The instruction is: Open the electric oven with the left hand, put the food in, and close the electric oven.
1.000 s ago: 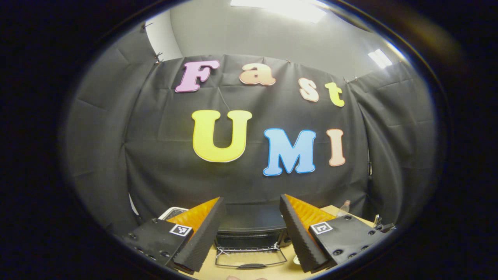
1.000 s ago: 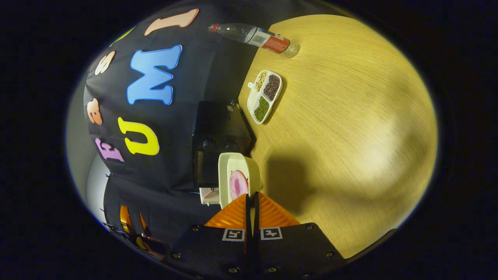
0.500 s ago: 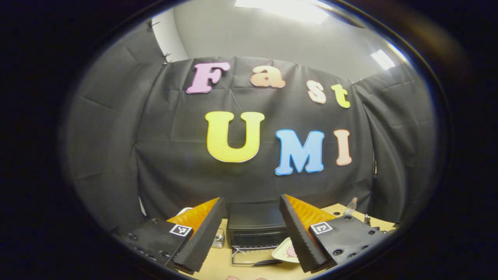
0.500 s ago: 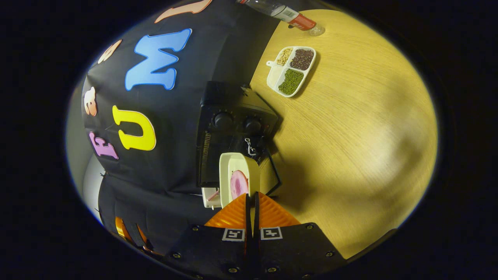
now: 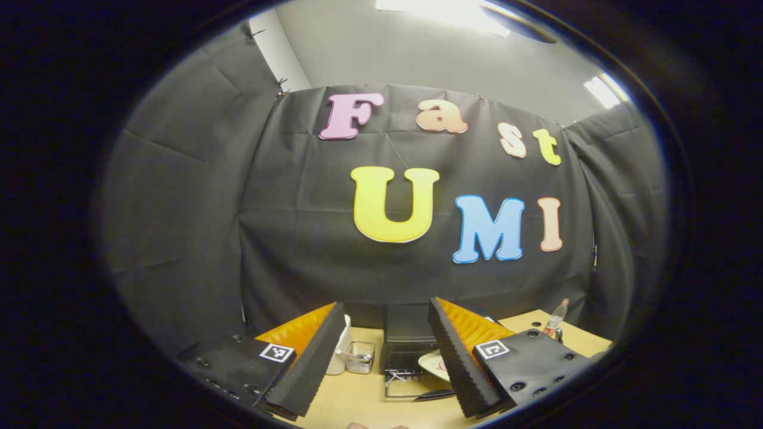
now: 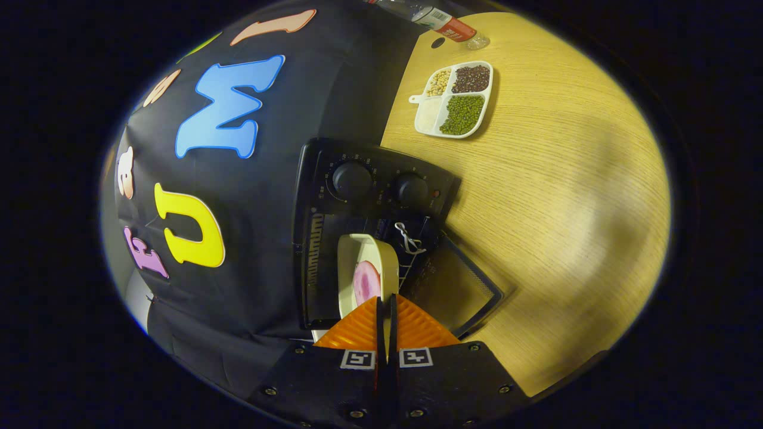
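The black electric oven (image 6: 369, 196) stands on the wooden table with its glass door (image 6: 459, 286) folded down open and a wire rack (image 6: 411, 250) showing inside. My right gripper (image 6: 386, 300) is shut on the rim of a cream plate (image 6: 357, 256) carrying a pink slice of food (image 6: 365, 285); the plate hangs at the oven's mouth. In the left gripper view the oven (image 5: 408, 333) is small and far, with its open door (image 5: 411, 392) and the plate (image 5: 432, 363) in front of it. My left gripper (image 5: 385, 307) is open, holding nothing, well back from the oven.
A white divided tray of beans (image 6: 456, 98) and a plastic bottle (image 6: 444, 22) lie beyond the oven on the table (image 6: 566, 179). A white cup (image 5: 341, 351) and a small glass container (image 5: 360, 356) stand left of the oven. The black cloth wall rises behind.
My left gripper has drawn back and away from the oven, which now looks smaller. My right gripper has carried the plate closer to the open oven mouth.
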Demonstrator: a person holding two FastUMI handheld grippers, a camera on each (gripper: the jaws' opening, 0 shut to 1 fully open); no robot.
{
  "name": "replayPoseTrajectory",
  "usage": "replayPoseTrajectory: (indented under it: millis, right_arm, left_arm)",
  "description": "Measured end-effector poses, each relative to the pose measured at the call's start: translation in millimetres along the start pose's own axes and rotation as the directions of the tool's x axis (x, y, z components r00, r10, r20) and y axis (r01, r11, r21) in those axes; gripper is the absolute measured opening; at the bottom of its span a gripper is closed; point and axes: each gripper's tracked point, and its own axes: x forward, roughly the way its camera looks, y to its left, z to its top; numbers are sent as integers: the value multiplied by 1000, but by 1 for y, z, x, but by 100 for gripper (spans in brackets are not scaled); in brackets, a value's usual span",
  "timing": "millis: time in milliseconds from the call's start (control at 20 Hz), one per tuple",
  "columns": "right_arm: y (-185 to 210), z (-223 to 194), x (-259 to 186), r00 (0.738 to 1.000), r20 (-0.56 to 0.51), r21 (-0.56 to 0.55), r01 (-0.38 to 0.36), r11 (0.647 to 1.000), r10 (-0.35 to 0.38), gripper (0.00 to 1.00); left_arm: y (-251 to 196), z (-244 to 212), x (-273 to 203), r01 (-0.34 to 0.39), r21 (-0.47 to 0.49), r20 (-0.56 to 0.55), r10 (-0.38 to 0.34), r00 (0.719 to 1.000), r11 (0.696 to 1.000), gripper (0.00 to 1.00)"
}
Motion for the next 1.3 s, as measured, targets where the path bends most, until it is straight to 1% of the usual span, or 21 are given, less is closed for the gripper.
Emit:
replayPoseTrajectory:
  millis: [50,100,150,200,300,350,400,550,600,650,750,850,950,1000,1050,1100,1150,1200,1250,1300]
  right_arm:
    - [0,0,8,1000,27,31,9,999,-10,0]
    - [1,-1,16,999,46,56,15,998,-17,1]
    - [2,-4,23,998,53,74,17,997,-21,1]
    - [2,-6,29,998,60,73,26,997,-30,1]
    - [3,-8,39,996,81,77,39,996,-45,1]
    - [5,-8,44,994,96,97,40,995,-49,1]
    - [8,-9,49,993,108,123,36,992,-49,1]
    - [7,-6,69,985,152,182,54,982,-83,1]
    - [11,-6,76,984,162,209,45,977,-80,1]
    - [14,-6,83,981,176,223,44,974,-85,1]
    - [22,-6,97,976,194,229,55,972,-101,1]
    - [29,-12,110,976,191,235,61,970,-108,1]
    - [35,-14,120,972,205,249,61,967,-114,1]
    - [36,-14,123,970,212,251,64,966,-120,1]
    - [36,-14,124,968,218,254,67,965,-125,1]
    - [38,-15,124,967,219,257,69,964,-128,1]
    - [38,-16,127,965,226,265,68,962,-131,1]
    - [41,-16,125,966,228,278,54,959,-120,1]
    - [42,-19,130,969,215,288,53,956,-118,2]
    - [46,-24,130,973,201,272,52,961,-110,3]
  left_arm:
    - [6,-1,-2,-15,0,-4,15,1000,1000,95]
    - [12,-1,-4,-28,-4,-7,28,1000,1000,98]
    - [16,1,-7,-37,-8,-11,37,999,999,95]
    - [20,2,-10,-46,-9,-11,46,999,999,98]
    - [29,4,-16,-66,3,-1,66,998,998,98]
    - [33,2,-19,-75,12,-6,75,997,997,99]
    - [37,-1,-21,-83,19,-15,84,996,996,99]
    - [48,-4,-25,-109,37,-26,110,994,993,99]
    - [52,-5,-27,-120,40,-30,121,992,992,95]
    - [55,-6,-28,-130,40,-34,131,991,991,95]
    - [61,-10,-30,-145,36,-45,146,988,989,92]
    - [66,-14,-33,-159,37,-55,161,985,987,99]
    - [68,-18,-35,-167,34,-62,169,984,985,98]
    - [68,-18,-35,-171,34,-65,173,983,985,95]
    - [70,-18,-36,-173,34,-65,175,982,984,95]
    - [69,-17,-36,-175,31,-62,177,982,984,99]
    - [70,-17,-35,-175,27,-62,176,982,984,99]
    - [67,-19,-32,-171,24,-67,172,983,985,95]
    - [65,-19,-31,-167,24,-70,168,983,986,95]
    - [63,-18,-31,-162,26,-65,164,984,986,99]
